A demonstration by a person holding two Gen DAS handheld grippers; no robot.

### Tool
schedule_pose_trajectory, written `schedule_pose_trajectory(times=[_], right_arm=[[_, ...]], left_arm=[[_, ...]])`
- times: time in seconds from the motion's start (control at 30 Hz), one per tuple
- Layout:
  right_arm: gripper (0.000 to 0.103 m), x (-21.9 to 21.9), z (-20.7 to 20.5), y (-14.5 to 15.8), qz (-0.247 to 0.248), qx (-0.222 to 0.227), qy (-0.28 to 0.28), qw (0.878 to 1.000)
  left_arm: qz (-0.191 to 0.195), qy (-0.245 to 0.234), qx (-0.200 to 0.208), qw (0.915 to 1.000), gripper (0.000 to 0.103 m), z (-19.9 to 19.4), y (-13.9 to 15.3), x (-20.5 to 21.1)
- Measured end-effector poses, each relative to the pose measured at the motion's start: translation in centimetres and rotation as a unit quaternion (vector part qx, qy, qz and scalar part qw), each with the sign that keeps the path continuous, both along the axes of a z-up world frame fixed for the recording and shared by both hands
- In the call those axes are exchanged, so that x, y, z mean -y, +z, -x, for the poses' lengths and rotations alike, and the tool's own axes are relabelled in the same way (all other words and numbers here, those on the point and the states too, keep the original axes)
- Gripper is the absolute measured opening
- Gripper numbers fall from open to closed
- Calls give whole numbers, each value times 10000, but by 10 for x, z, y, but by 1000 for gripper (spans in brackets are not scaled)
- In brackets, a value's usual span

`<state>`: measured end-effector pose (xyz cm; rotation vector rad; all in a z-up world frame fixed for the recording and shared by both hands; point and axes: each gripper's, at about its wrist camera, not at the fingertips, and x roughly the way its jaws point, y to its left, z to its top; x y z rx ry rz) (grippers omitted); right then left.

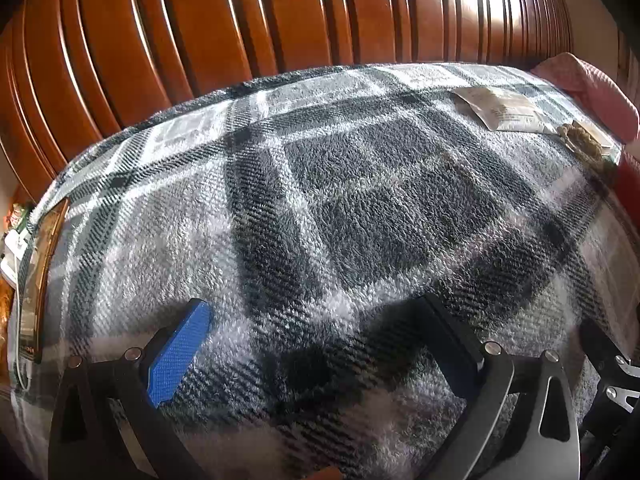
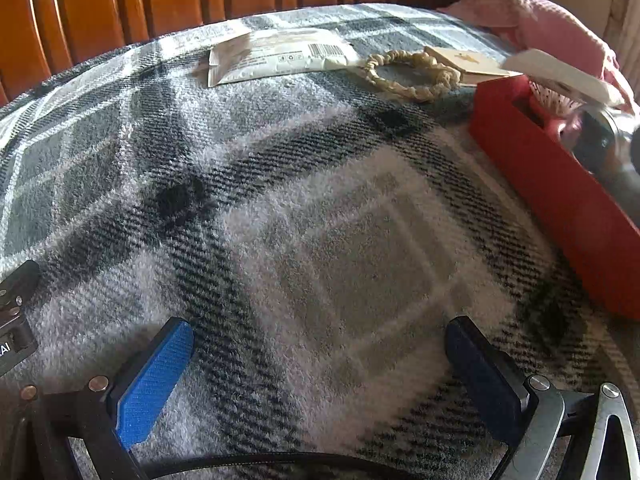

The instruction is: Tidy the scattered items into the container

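A red open box [image 2: 560, 184] sits on the plaid blanket at the right, holding a dark bottle [image 2: 612, 152], a pink-and-white item and a white card. A white sachet [image 2: 280, 58] and a braided rope ring [image 2: 404, 76] lie at the far side; a tan card [image 2: 464, 62] lies beside the ring. In the left wrist view the sachet [image 1: 500, 110], the rope ring [image 1: 584, 144] and the box's edge [image 1: 628, 180] show at the far right. My left gripper [image 1: 316, 320] is open and empty over the blanket. My right gripper [image 2: 320, 340] is open and empty, left of the box.
A slatted wooden headboard [image 1: 240, 32] stands behind the blanket [image 1: 320, 208]. A pink cloth [image 2: 532, 16] lies at the back right. A brown flat packet [image 1: 40, 272] lies at the blanket's left edge, with white cables beyond it.
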<state>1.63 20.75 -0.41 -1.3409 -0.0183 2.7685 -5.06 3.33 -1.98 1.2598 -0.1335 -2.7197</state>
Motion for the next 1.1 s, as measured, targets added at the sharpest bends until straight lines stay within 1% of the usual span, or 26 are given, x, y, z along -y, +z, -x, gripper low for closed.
schedule_pose_trajectory(times=[0.4,0.8,1.1], right_arm=[[103,0,0,0,1,0,1,10000],[103,0,1,0,9,4,5,10000],[103,0,0,0,9,3,5,10000]], left_arm=[[42,6,-3,10000,103,5,3,1],[-49,19,-8,10000,103,2,3,5],[15,48,-10,10000,103,-3,3,6]])
